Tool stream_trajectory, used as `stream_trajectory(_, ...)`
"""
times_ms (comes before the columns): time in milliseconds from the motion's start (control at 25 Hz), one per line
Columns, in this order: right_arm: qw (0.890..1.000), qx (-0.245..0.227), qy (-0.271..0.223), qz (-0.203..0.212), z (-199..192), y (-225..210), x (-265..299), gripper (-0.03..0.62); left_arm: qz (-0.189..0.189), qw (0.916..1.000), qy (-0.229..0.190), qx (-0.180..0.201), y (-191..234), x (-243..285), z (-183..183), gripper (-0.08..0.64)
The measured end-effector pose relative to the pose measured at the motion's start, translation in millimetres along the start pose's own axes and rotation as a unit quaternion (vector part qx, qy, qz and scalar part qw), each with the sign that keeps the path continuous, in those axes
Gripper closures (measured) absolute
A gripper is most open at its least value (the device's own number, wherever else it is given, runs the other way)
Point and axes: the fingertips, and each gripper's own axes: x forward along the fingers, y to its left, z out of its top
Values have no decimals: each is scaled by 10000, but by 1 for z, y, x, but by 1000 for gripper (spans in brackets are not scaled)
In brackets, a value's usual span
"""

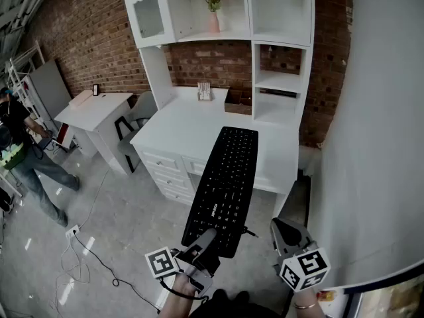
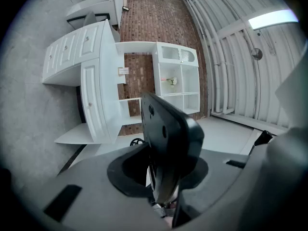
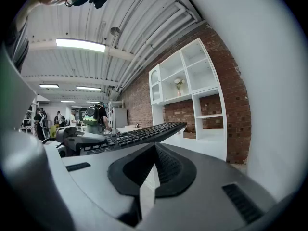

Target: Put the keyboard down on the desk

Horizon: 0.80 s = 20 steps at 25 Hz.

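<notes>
Left gripper point(image 1: 202, 244) clamps keyboard point(image 1: 225, 187) by its near end; far end hangs over desk point(image 1: 179, 128); right gripper point(image 1: 286, 234) alongside, jaws together, empty.

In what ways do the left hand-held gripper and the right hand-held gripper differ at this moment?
The left hand-held gripper clamps the near end of the long black plastic keyboard; the right hand-held gripper holds nothing, jaws almost together. The left touches the keyboard; the right is beside it, apart. Both carry a marker cube.
</notes>
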Motion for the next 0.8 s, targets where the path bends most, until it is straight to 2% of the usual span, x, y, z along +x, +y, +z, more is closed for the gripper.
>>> stream_trajectory(560,9991,190,220,297,-16,25,9,587,95,9999,71,20,13,5,-5,463)
stream_trajectory(800,9987,197,238,411,-18,33,24,586,60,9999,18,-87,15,8,-1,463)
